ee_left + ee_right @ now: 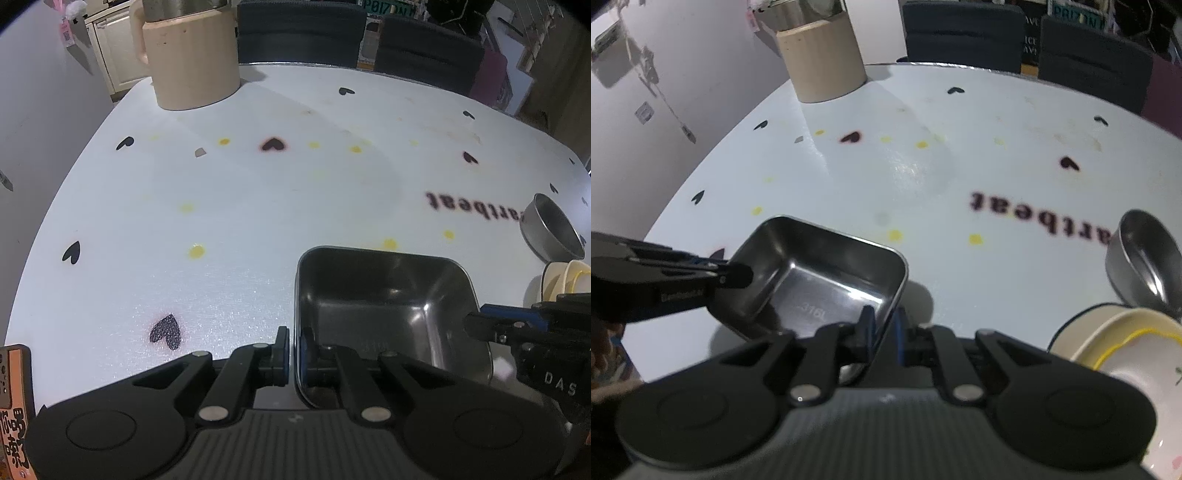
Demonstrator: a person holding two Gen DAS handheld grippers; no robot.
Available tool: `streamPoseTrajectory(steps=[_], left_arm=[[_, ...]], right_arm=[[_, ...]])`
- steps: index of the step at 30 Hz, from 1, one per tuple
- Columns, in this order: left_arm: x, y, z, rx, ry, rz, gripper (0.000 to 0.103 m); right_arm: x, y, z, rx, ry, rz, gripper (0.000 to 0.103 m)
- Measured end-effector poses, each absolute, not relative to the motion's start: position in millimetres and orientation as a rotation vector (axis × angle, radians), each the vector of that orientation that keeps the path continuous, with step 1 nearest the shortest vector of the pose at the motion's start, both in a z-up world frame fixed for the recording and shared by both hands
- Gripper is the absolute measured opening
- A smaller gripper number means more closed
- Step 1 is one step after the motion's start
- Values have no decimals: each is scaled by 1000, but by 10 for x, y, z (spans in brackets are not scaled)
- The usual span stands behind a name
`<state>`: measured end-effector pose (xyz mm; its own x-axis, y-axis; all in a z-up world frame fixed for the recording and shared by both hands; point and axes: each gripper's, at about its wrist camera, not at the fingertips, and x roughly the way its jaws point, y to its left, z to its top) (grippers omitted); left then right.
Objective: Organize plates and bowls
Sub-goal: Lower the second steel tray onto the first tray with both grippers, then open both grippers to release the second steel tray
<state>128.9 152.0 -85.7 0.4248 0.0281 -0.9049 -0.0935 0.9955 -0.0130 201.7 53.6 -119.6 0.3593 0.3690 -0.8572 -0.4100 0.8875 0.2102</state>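
Note:
A rectangular steel dish point(384, 306) is gripped from both sides over the white table point(258, 203). My left gripper point(294, 347) is shut on the dish's left wall, one finger inside and one outside. In the right wrist view, my right gripper point(884, 325) is shut on the opposite rim of the dish point(812, 280), and the left gripper point(738, 275) reaches in from the left. The right gripper point(480, 326) shows at the dish's right edge. The dish tilts slightly and casts a shadow on the table. A round steel bowl point(1145, 254) lies tipped at the right.
Cream plates with a yellow-rimmed bowl point(1126, 339) stand at the right, just below the round steel bowl point(550, 229). A beige jug point(192, 62) stands at the far left corner. Dark chairs point(303, 33) line the far edge. An orange card point(14, 406) is at the near left.

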Motion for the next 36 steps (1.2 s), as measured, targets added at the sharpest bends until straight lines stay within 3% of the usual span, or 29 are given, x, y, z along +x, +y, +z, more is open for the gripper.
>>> streamPoseTrajectory(steps=[24,28,33,36], left_arm=[[1300,1538,-919,-76,1169,80,12],[1261,1541,-871,-102,1160,73,32],[1169,1504,-775,-111,1143,60,42],[1106,1518,-723,-114,1135,68,46]], right_arm=[[2100,455,-1305,26,1139,503,16],[2095,459,-1305,24,1137,508,18],[2057,473,-1279,15,1128,528,19],[2014,453,-1224,12,1105,537,27]])
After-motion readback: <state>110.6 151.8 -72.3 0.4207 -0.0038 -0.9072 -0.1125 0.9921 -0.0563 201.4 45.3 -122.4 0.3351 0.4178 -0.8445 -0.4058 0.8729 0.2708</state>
